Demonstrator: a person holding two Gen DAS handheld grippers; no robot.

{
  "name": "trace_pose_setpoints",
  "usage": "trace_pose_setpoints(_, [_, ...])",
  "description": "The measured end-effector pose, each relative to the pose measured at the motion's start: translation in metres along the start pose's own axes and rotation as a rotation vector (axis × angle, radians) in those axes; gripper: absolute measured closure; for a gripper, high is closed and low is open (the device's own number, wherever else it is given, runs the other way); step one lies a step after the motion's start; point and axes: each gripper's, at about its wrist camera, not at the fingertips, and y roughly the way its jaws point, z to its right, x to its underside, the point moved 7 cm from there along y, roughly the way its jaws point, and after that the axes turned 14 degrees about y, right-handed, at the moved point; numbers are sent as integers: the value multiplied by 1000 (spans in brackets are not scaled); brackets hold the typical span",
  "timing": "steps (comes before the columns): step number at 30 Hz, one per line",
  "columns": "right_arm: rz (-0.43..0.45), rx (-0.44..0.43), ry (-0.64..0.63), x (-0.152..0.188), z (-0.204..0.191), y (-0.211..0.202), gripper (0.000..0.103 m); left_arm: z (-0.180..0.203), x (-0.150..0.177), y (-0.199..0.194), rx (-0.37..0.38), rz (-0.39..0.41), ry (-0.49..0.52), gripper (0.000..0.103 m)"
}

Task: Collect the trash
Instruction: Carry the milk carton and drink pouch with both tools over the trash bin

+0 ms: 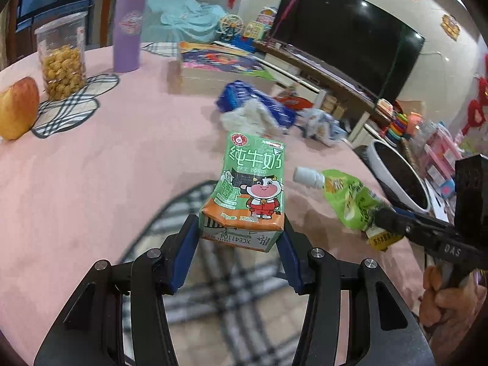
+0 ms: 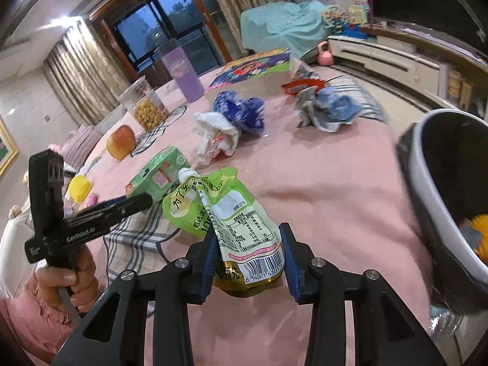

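Observation:
My left gripper (image 1: pixel 241 235) is shut on a green milk carton (image 1: pixel 248 189) and holds it above the pink tablecloth. The carton also shows in the right wrist view (image 2: pixel 158 175). My right gripper (image 2: pixel 248 250) is shut on a green spout pouch (image 2: pixel 225 216), also seen from the left wrist (image 1: pixel 350 198). A white bin with a black liner (image 2: pixel 427 183) stands at the table's right edge, with orange trash inside. Blue and white crumpled wrappers (image 2: pixel 231 119) and a pale blue crumpled wrapper (image 2: pixel 329 109) lie farther back on the table.
An apple (image 1: pixel 18 109), a jar of yellow snacks (image 1: pixel 62 61), a purple tumbler (image 1: pixel 128 30) and a flat colourful box (image 1: pixel 213 67) stand on the table. Checked mats (image 1: pixel 73 103) lie on the cloth. A TV (image 1: pixel 350 36) and toy shelves are beyond.

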Motion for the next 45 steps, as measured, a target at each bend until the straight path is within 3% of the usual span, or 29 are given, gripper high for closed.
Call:
trace_pose_setpoints(14, [130, 66, 136, -3, 53, -66, 64, 96, -18, 0, 105, 27, 142, 53])
trace_pose_setpoints(25, [219, 124, 193, -11, 95, -111, 64, 144, -38, 6, 152, 44, 223, 53])
trace_pose_setpoints(45, [289, 182, 288, -28, 155, -142, 64, 220, -69, 32, 193, 24, 337, 53])
